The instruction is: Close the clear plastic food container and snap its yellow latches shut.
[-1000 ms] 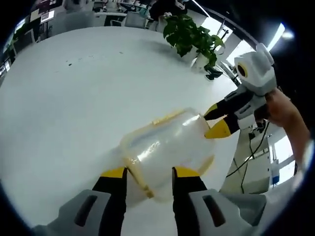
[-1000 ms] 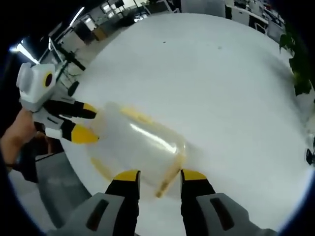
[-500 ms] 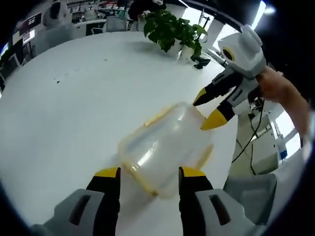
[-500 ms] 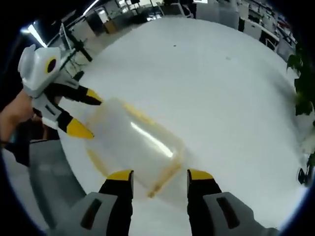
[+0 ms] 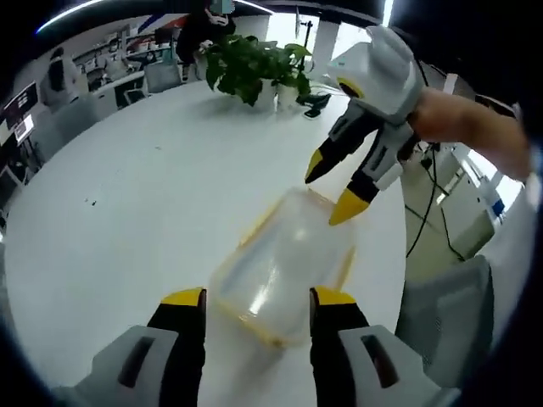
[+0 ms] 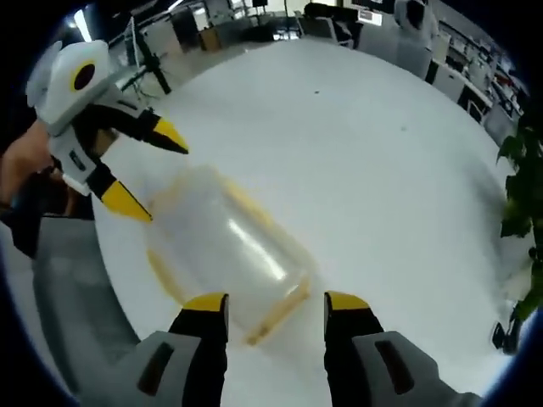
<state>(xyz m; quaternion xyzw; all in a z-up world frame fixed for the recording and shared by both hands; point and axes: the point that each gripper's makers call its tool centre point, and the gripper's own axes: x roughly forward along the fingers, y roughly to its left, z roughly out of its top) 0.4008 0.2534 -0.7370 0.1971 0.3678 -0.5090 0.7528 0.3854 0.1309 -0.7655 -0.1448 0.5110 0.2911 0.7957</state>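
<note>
Left tool (image 5: 257, 298): released, jaws spread, one tip either side of the near end of the container (image 5: 280, 267), not clearly pressing it. Right tool (image 6: 276, 303): same at the opposite end, jaws apart and nothing gripped.

You're bracketing the box end to end, probably so each tool can reach a short-side latch while the other end stays boxed in and the box cannot slide.

Container lies on the white surface (image 5: 127, 203) close to its edge, lid on by the look of it. Yellow trim (image 6: 276, 309) runs along the rim; I cannot tell whether any latch is snapped.

Left gripper view: right tool (image 5: 335, 188) hovers over the far end, tips just above it, with the plant (image 5: 246, 64) beyond. Right gripper view: left tool (image 6: 144, 174) at its end, and the gap off the surface edge beside it.
</note>
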